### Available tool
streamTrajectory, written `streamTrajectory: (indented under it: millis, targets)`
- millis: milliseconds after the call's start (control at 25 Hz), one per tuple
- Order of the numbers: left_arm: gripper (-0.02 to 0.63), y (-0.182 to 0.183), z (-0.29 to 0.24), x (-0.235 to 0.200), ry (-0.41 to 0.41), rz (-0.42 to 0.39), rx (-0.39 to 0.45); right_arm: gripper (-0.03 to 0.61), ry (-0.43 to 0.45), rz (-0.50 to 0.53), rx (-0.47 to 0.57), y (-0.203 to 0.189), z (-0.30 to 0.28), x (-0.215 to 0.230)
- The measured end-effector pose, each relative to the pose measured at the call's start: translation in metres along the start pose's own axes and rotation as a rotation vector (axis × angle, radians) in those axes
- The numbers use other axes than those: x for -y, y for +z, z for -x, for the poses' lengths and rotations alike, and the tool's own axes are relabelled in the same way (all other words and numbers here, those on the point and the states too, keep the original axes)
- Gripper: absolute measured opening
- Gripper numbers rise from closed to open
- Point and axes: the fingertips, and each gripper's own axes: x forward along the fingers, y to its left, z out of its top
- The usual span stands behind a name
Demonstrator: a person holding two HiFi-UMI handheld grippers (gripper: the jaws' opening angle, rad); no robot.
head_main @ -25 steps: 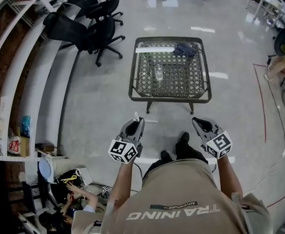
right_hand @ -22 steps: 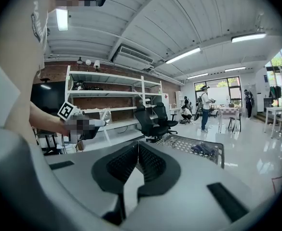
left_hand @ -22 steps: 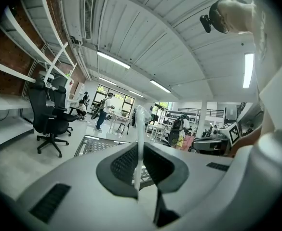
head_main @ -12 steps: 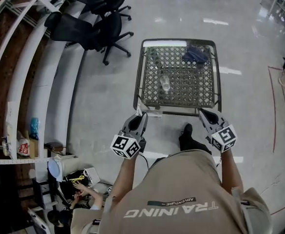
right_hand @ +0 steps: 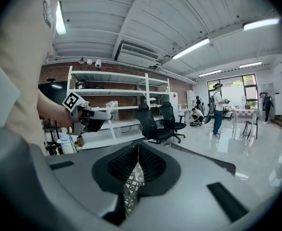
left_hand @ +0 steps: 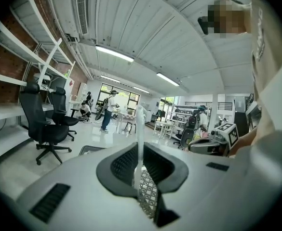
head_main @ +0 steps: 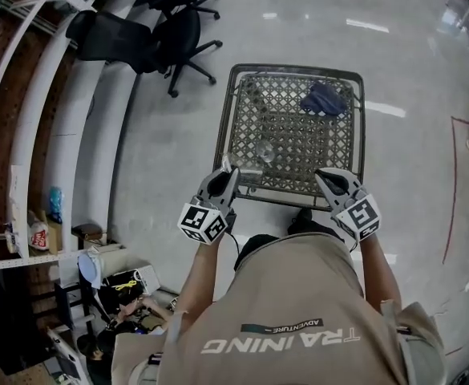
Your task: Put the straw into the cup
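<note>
Head view and both gripper views. The left claw [head_main: 229, 176] is seen narrowed onto a thin white straw [left_hand: 140, 129], which is clamped between its pads and stands upright, its upper end rising clear above the jaw tips. The right claw [head_main: 324, 176] is seen closed, with its jaw tips touching and nothing held between them. Both claws are held level with one another at the near edge of a dark wire-mesh counter [head_main: 236, 103], the left at its near left corner and the right towards its near right. A clear cup [head_main: 266, 149] is shown upright on the mesh close to the near edge, between the two claws and a little beyond them; it is not touched by either claw, and the straw is held apart from it, to its left. A dark blue cloth [head_main: 324, 99] is seen lying near the far right corner of the counter. Black office chairs [head_main: 170, 30] are placed on the glossy floor [head_main: 170, 159] beyond the counter's far left corner.
</note>
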Motion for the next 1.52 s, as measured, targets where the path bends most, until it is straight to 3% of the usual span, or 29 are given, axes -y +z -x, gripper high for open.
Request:
streamTrajectory:
  millis: [240,520,880,1520]
  targets:
    - [0.046,0.015,-0.035,-0.019,-0.001,-0.015,-0.01,0.018,0.022,-0.061,0.007,0.004,-0.018,0.007]
    - [0.046,0.014,-0.069,-0.047,-0.072,-0.043,-0.04,0.018,-0.027,-0.026,-0.032,0.006,-0.034,0.0]
    - [0.046,-0.025,-0.099,-0.058,-0.133,-0.057,-0.134,0.018,-0.194,-0.078,0.005,0.011,-0.01,0.023]
    - [0.046,-0.104,-0.124,-0.066,-0.107,-0.084,-0.175,0.018,-0.235,-0.077,-0.026,0.001,0.011,0.031]
